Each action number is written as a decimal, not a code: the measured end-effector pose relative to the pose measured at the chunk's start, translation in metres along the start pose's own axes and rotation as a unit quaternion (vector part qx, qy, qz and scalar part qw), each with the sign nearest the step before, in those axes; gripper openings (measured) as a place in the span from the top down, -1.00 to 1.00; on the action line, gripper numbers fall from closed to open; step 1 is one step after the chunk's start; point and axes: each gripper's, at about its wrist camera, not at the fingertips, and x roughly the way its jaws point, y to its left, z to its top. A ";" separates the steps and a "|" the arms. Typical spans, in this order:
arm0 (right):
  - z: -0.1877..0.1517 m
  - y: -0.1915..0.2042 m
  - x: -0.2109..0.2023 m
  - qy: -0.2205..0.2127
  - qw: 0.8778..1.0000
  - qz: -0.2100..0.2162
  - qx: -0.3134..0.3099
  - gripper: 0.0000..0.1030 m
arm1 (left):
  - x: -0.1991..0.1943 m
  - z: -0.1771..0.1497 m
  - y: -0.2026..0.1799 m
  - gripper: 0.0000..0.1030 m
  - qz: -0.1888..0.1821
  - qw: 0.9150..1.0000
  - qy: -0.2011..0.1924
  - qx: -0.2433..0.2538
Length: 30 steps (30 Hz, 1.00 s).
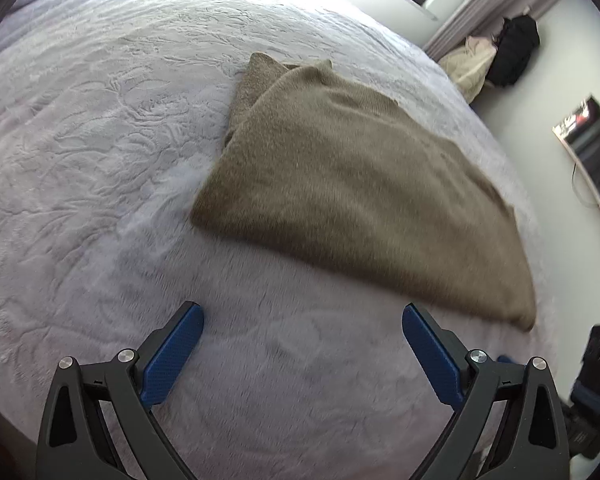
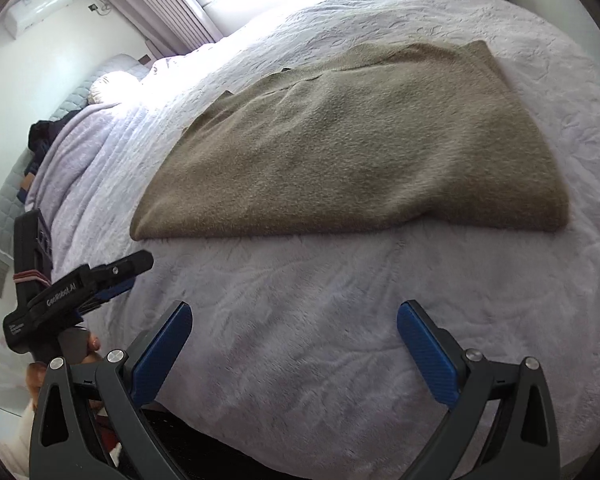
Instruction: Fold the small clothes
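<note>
A folded olive-brown knitted garment (image 1: 352, 184) lies flat on the pale lilac bed cover (image 1: 100, 160); it also shows in the right wrist view (image 2: 360, 152). My left gripper (image 1: 302, 320) is open and empty, above the cover just short of the garment's near edge. It also shows from the side in the right wrist view (image 2: 134, 270), near the garment's left corner. My right gripper (image 2: 294, 316) is open and empty, above the cover in front of the garment's near fold.
The bed cover (image 2: 300, 340) fills both views. A black bag (image 1: 514, 50) and beige bundle (image 1: 466, 66) sit by the far wall. A screen (image 1: 592, 156) leans at the right. Pillows (image 2: 112, 84) and dark clothes (image 2: 44, 132) lie at the bed's left.
</note>
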 end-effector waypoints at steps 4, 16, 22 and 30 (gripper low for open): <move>0.002 0.000 0.010 0.009 1.000 0.002 -0.003 -0.99 | 0.011 0.013 0.001 -0.94 -0.027 0.999 -0.006 -0.028; -0.006 -0.001 0.019 0.006 1.000 0.000 -0.018 -0.99 | 0.052 0.051 -0.031 -0.94 -0.052 0.997 -0.037 -0.040; -0.010 -0.001 0.019 0.002 1.000 0.004 -0.021 -0.99 | 0.047 0.076 -0.057 -0.94 -0.053 0.996 -0.072 -0.025; -0.011 0.001 0.019 0.016 0.999 0.000 -0.040 -0.98 | 0.063 0.070 -0.015 -0.26 -0.027 0.994 -0.061 -0.081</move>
